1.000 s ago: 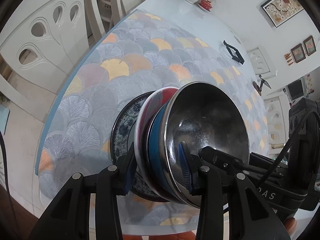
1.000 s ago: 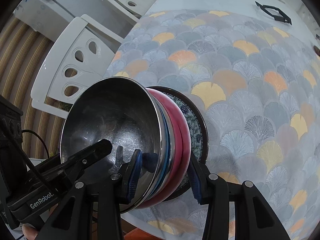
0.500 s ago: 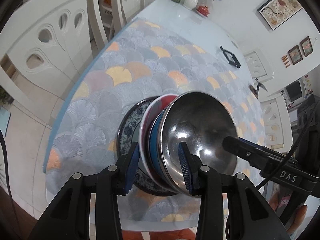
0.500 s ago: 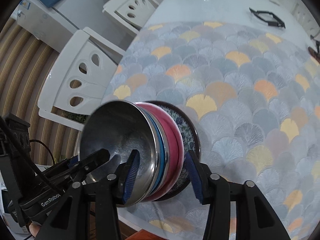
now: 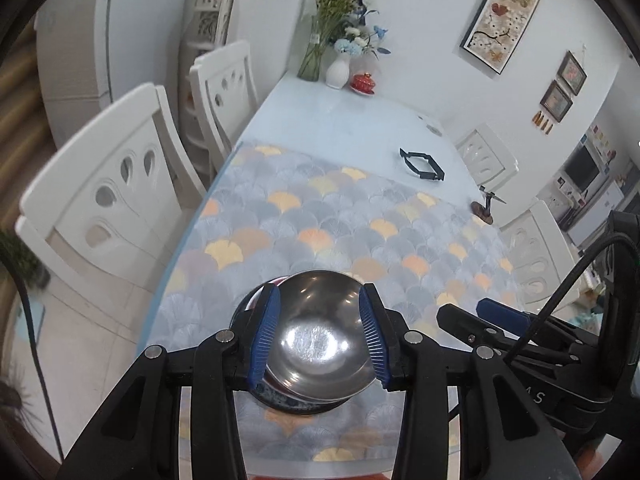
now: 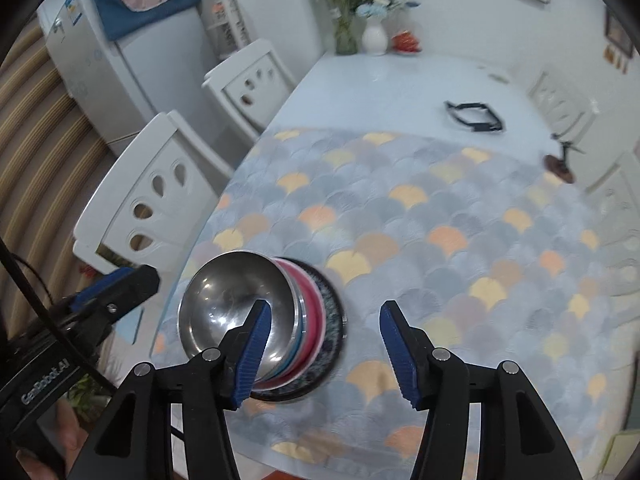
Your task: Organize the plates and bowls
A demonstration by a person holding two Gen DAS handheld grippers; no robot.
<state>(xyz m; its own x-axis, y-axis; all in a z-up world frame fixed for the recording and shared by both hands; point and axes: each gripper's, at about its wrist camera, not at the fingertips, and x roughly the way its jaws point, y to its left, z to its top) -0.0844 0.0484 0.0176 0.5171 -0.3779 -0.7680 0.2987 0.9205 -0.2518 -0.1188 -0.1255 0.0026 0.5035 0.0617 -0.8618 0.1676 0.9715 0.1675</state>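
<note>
- A steel bowl [image 5: 320,332] tops a stack near the table's [image 5: 352,128] front left edge, on the patterned mat [image 5: 360,224].
- The right wrist view shows the stack from the side: steel bowl [image 6: 236,312], a blue rim, a red bowl [image 6: 314,320], and a dark patterned plate [image 6: 334,328] at the bottom.
- The left view shows mostly the steel bowl's inside.
- The left gripper [image 5: 320,338] is released above the stack, its jaws just widened, framing the bowl without touching.
- The right gripper [image 6: 324,354] is released too, its jaws just widened, empty.
</note>
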